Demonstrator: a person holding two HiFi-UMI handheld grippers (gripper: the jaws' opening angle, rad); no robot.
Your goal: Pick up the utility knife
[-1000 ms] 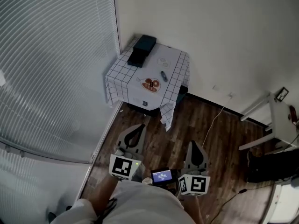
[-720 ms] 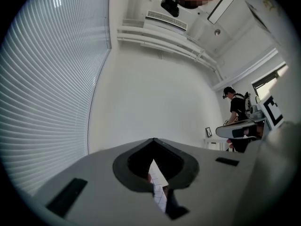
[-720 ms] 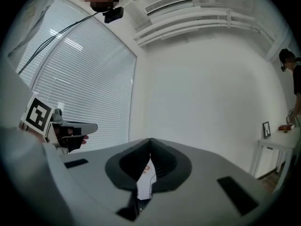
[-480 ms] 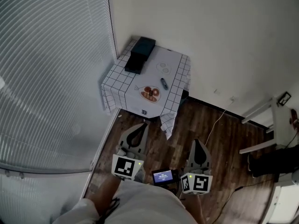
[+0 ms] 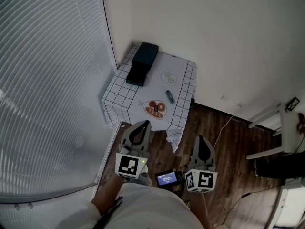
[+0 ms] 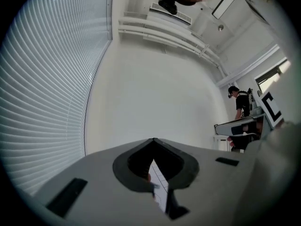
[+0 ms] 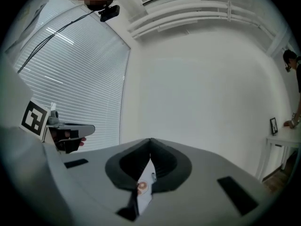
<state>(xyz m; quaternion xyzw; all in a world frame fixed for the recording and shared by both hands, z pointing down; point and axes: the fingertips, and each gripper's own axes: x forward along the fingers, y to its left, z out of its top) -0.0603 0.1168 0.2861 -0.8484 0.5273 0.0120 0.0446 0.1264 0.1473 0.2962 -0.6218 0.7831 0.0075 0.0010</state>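
The utility knife [image 5: 169,96], a small dark and blue bar, lies on a little corner table [image 5: 183,109] draped in a white checked cloth. Beside it are a brown heart-shaped dish [image 5: 156,108] and a black box [image 5: 141,63]. Both grippers are held level in front of the table and short of it. My left gripper [image 5: 143,123] is shut and empty, its tips near the cloth's front edge. My right gripper [image 5: 200,138] is shut and empty over the wood floor. In the right gripper view the knife [image 7: 153,176] and the dish [image 7: 141,186] show through the hole behind the shut jaws [image 7: 150,139]. The left gripper [image 6: 154,140] points at the bare wall.
White blinds [image 5: 52,80] fill the left side and a white wall [image 5: 214,42] stands behind the table. A cable [image 5: 220,127] trails over the dark wood floor, and a white desk [image 5: 290,123] stands at the right. A person [image 6: 242,105] stands by that desk.
Both grippers have moved forward towards the table, which now lies closer and lower in the head view. Their jaws have stayed shut.
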